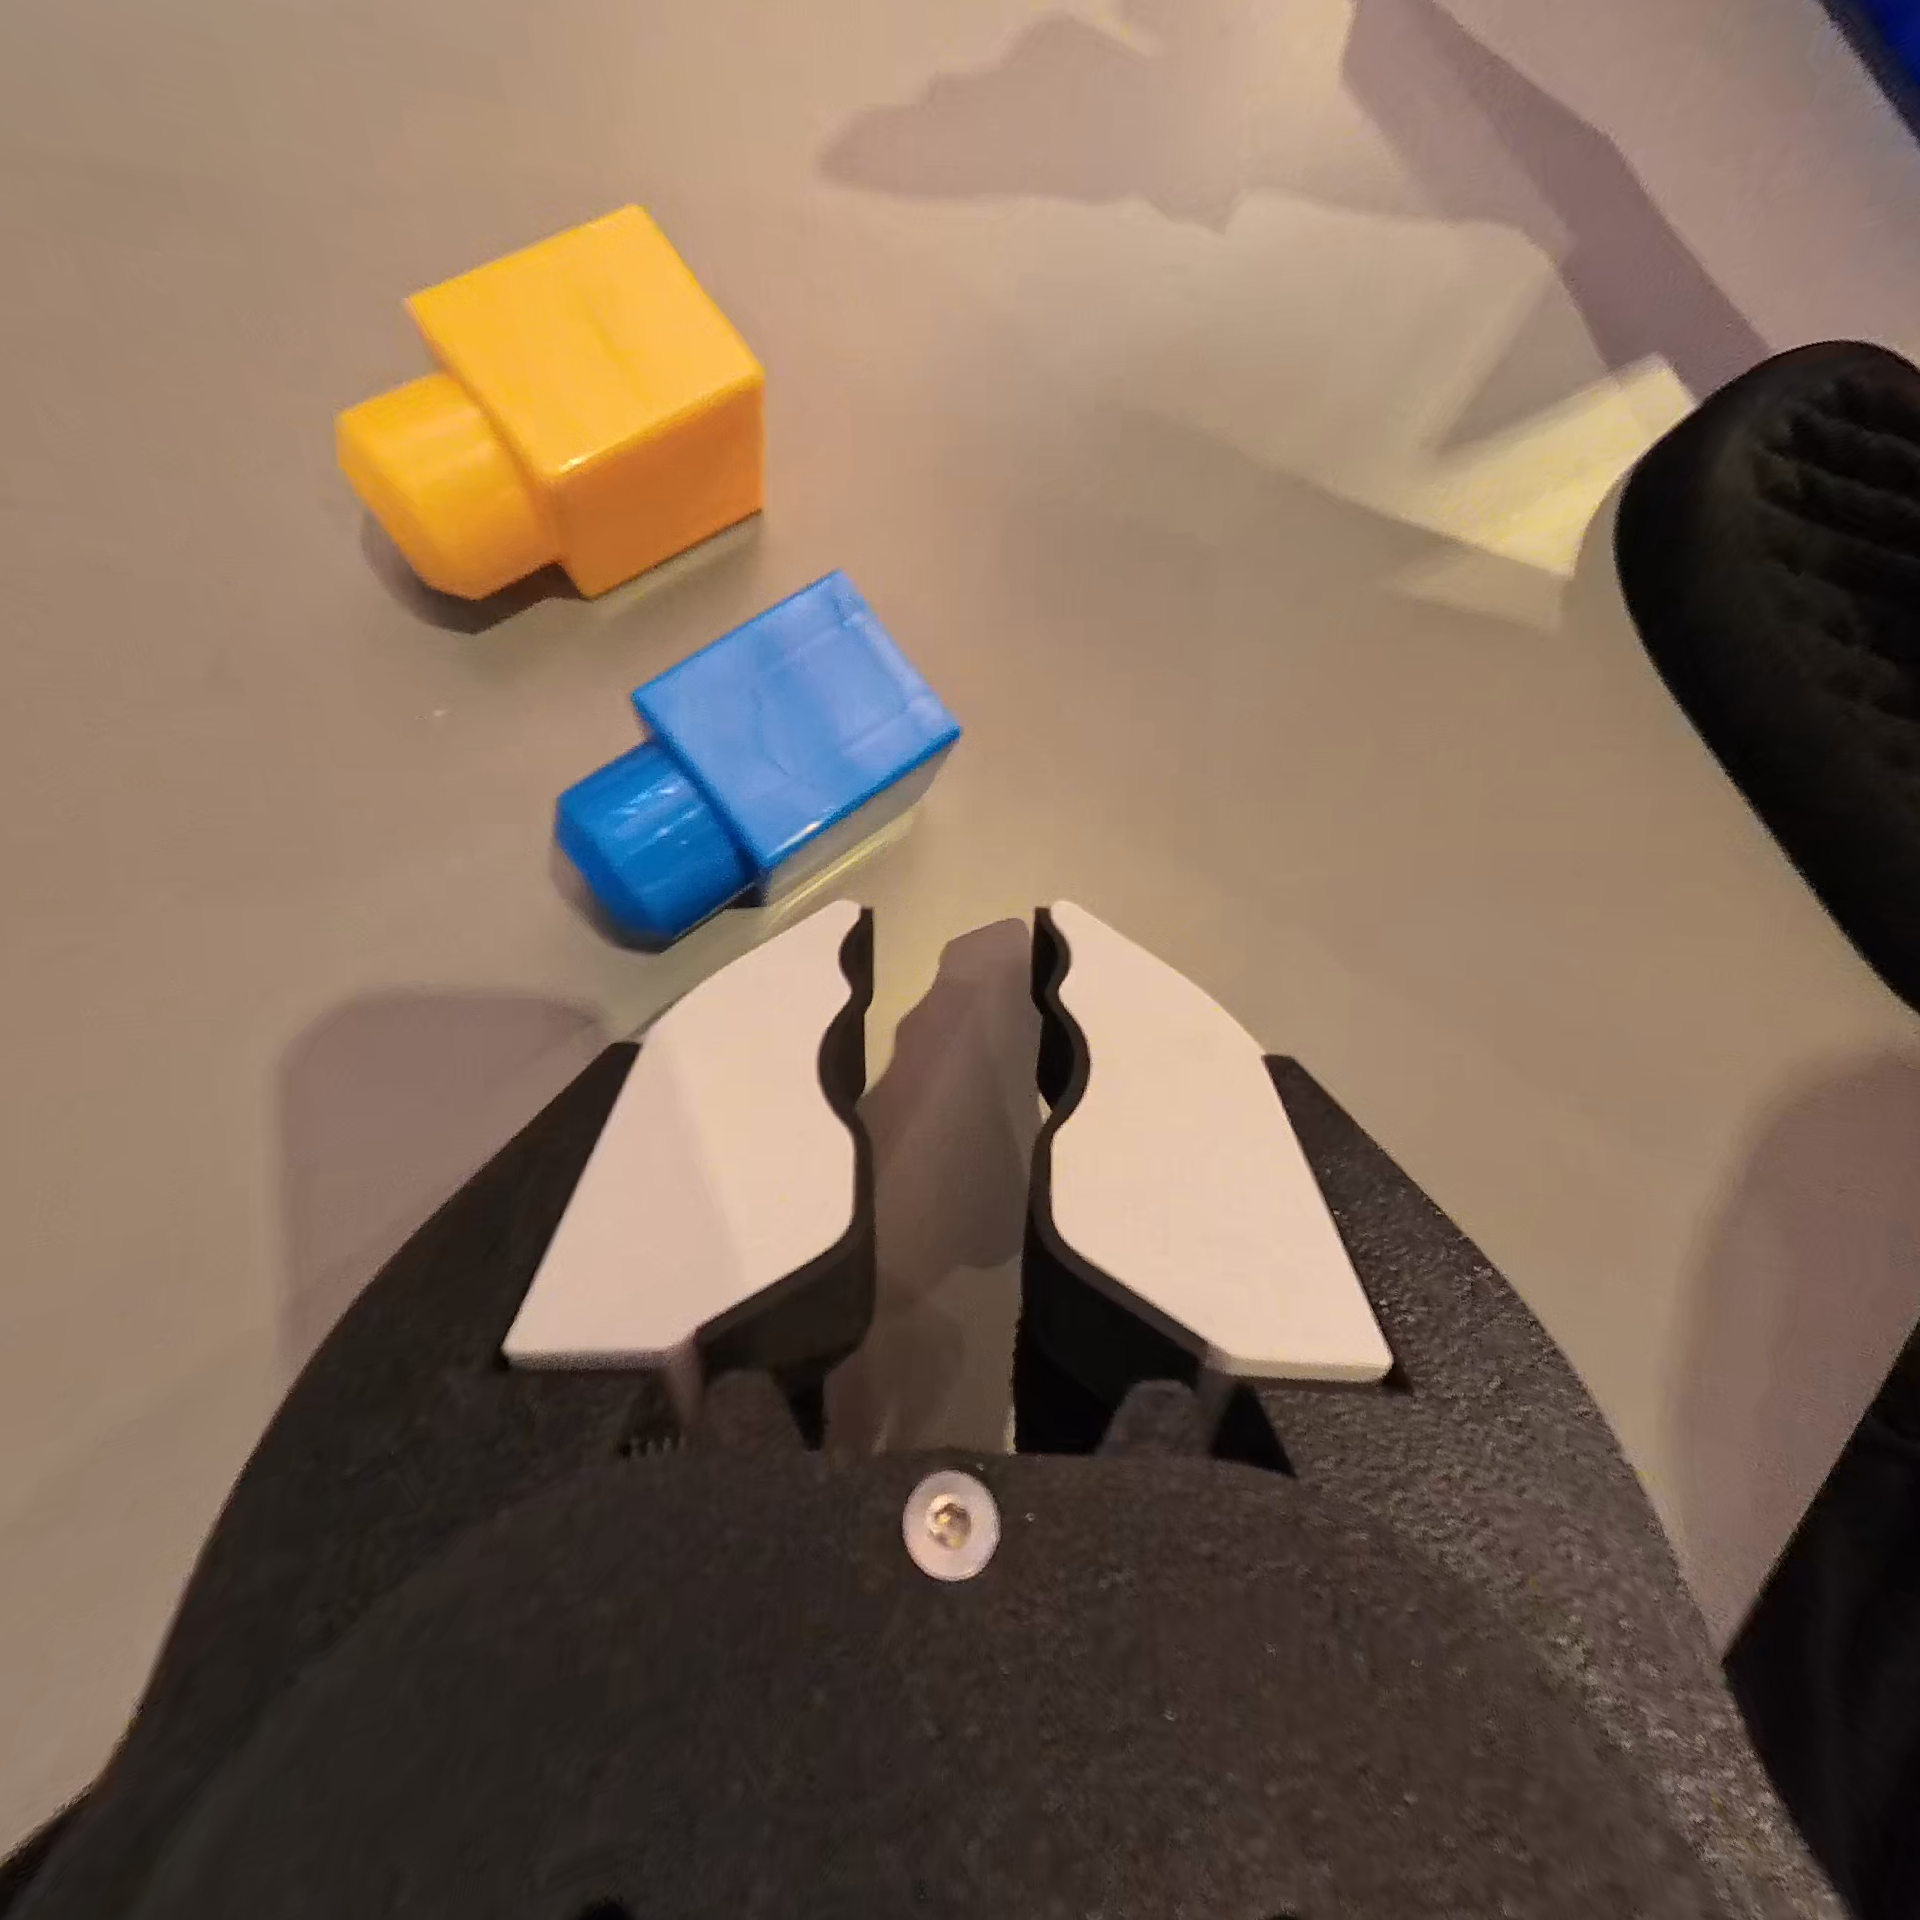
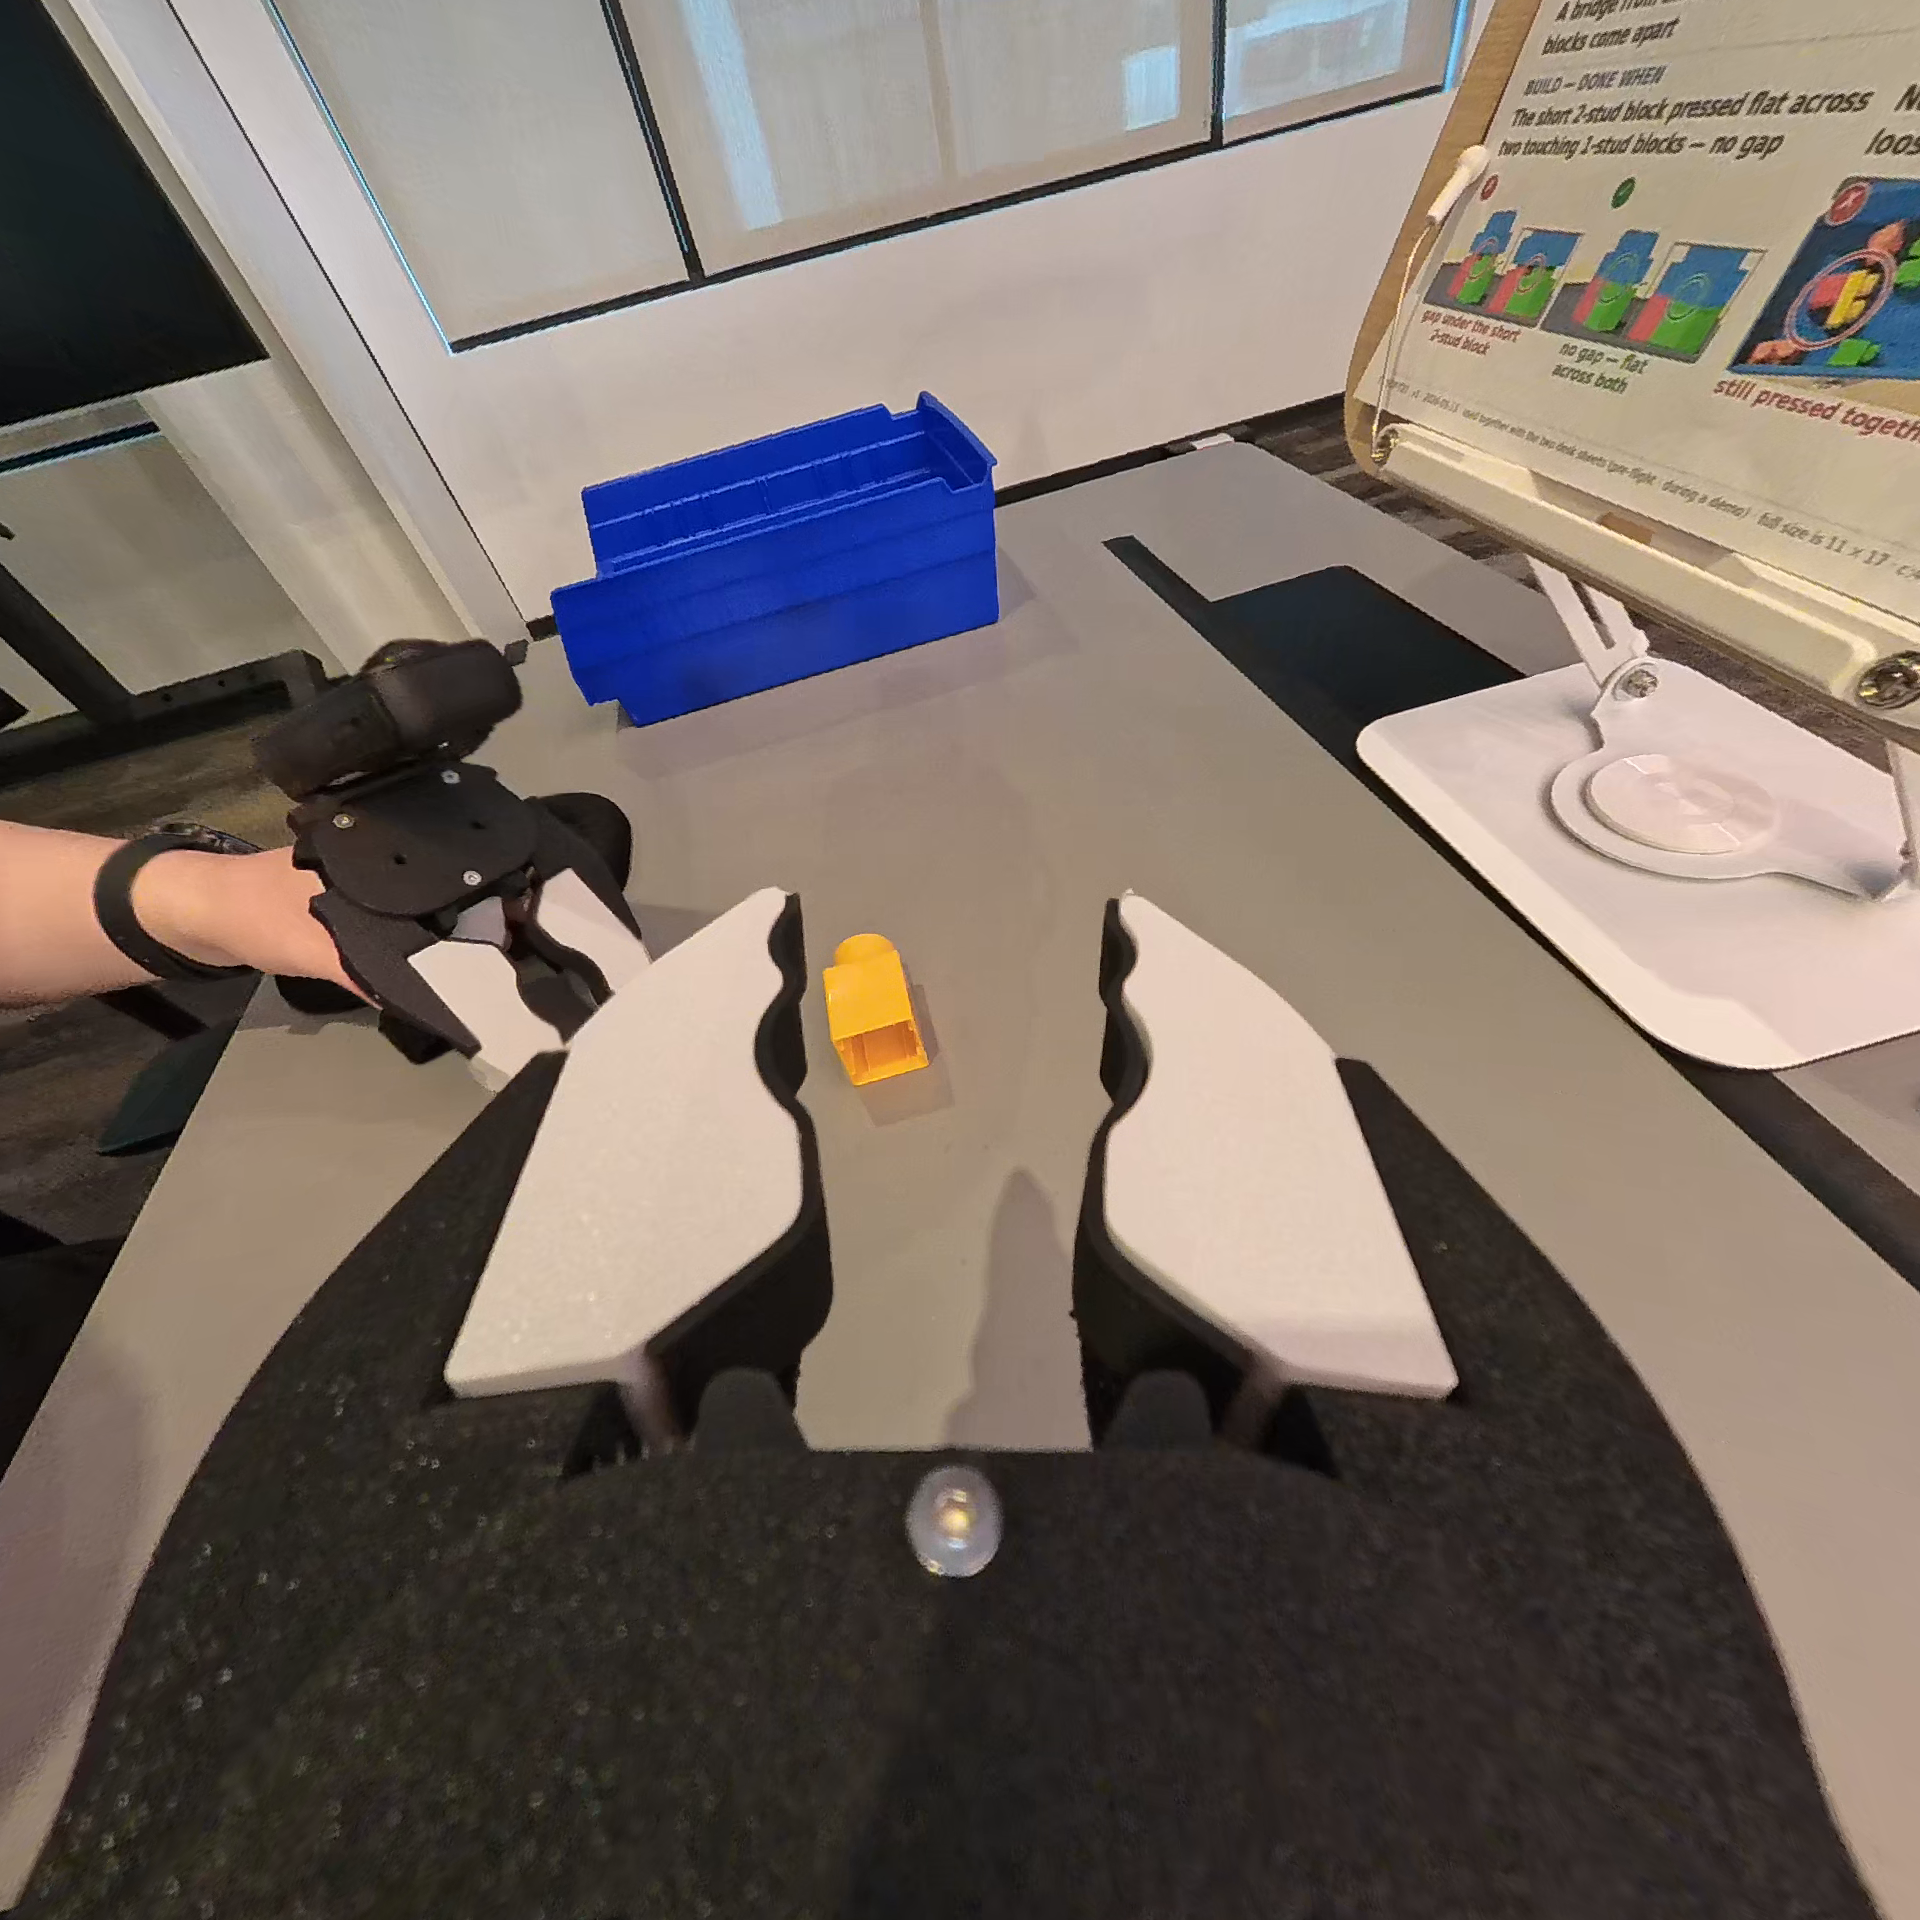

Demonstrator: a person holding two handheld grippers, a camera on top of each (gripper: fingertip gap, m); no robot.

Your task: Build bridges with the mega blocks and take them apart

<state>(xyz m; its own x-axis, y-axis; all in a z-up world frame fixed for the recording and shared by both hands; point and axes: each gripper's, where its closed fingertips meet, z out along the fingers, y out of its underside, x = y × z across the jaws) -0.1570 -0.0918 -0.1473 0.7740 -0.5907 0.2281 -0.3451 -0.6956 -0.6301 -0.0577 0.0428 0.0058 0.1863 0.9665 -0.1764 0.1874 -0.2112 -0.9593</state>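
Two blocks (image 1: 561,405) (image 1: 769,748) on table (image 1: 1247,831) side by side; bin (image 2: 779,561) at far edge, stand (image 2: 1662,821) right.

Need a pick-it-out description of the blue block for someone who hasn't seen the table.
On the grey table, look just ahead of the left gripper. Two one-stud blocks lie on their sides there, apart; the blue block is the nearer one, just left of the fingertips, and the yellow block lies beyond it.

left tool (image 1: 951,920) parted, empty | blue block (image 1: 774,753) just ahead (on its side) | yellow block (image 1: 566,410) beyond
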